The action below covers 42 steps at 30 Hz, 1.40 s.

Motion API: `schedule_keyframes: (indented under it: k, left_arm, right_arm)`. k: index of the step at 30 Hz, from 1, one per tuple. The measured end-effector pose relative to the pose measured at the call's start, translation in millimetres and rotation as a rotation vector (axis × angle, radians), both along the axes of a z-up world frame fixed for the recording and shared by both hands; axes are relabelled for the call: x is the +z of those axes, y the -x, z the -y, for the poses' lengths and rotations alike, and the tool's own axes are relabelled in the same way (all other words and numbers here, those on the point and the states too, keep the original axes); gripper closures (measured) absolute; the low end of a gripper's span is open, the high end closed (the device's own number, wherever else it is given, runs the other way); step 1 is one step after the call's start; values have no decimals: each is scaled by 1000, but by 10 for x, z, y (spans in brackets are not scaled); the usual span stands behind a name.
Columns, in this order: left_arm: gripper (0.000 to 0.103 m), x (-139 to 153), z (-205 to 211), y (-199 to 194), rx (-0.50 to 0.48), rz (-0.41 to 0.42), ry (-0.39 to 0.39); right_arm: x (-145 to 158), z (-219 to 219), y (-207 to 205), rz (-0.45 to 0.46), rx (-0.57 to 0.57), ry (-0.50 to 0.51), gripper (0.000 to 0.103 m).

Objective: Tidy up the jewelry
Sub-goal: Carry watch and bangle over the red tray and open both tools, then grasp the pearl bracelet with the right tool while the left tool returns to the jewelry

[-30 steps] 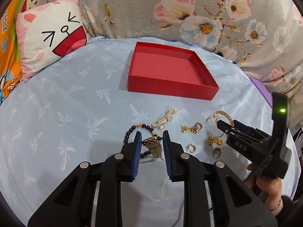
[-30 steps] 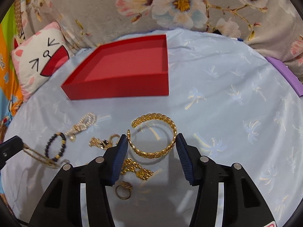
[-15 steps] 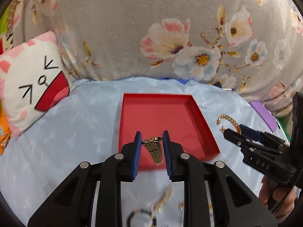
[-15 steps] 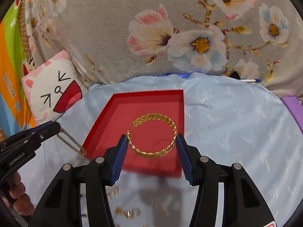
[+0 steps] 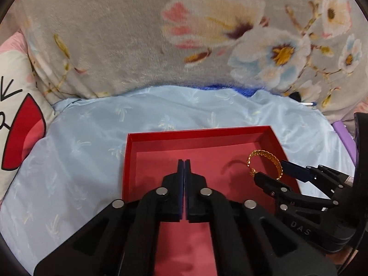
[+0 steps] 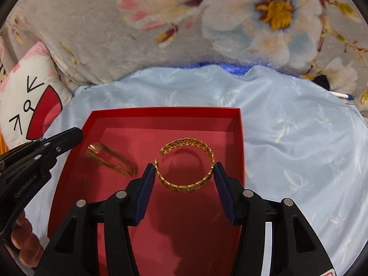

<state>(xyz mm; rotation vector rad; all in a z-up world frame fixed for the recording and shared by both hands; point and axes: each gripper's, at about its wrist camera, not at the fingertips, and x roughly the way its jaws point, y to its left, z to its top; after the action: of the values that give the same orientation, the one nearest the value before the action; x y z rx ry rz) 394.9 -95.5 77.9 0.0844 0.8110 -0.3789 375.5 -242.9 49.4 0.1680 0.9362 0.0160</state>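
A red tray lies on the light blue cloth; it also shows in the right wrist view. My left gripper is shut and empty over the tray floor. In the right wrist view, the left gripper is at the tray's left edge. A gold chain, blurred, is beside it over the tray floor. My right gripper is shut on a gold cuff bracelet over the tray's right half. The bracelet also shows in the left wrist view.
A grey floral blanket rises behind the cloth. A cat-face pillow sits at the left. A pen lies at the far right. A purple object is at the right edge.
Both grippers moved forward from the jewelry pile to over the red tray. The left gripper's jaws closed together and the gold chain left them. The right gripper kept the bracelet.
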Motion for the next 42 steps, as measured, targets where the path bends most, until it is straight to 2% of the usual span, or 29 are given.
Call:
schedule_keyframes:
  k: [4,7,8,10,12,14,17,21,25,29,34,36,39,42]
  left_arm:
    - [103,-112,44,-185,11,-12,-11]
    - [101,-155,17,-238,39,-12,-11]
    - [97,-156,-11,-247,52,-15,-8]
    - [68,-138,-91,-236,65,-22,20]
    - [61,-88,-183,-161,94,-2,27]
    - [61,-31,-256,-42,104,26,17]
    - [60,67,-393,237,125,55,6]
    - [52,145,-589,794,141,81,14]
    - [51,95,-770,1414,124,70,34]
    - [51,-83,-894,1995,125,53,-11]
    - [48,-375,-1018,2511,131,-26,-17]
    - [37,-458,-1026,2668,137,-26,-26]
    - [36,-545,-999,2826,151,-11,-62]
    - [36,-593,-1024,2917,158,-19,-48]
  right_arm:
    - [-107,-27,-186,-66,28,5,51]
    - [-145,-88,-206,-68,23,58,47]
    - [-130,-95,-187,-56,16,68,43]
    - [-60,-66,-126,-9,0,65,38]
    - [32,-12,4,33,-19,43,36]
    - [123,31,172,64,-27,17,36]
    - [264,70,554,113,-34,-39,35]
    - [402,42,1203,165,-34,-118,31]
    - [346,-103,1981,171,-19,-152,28]
    - [148,-289,2689,145,-30,-75,27]
    - [-148,-446,3335,82,-26,-30,27]
    - [-233,-484,3493,62,-27,-21,27]
    - [-333,-517,3657,49,-40,-1,27]
    - [-388,-536,3764,47,-46,2,27]
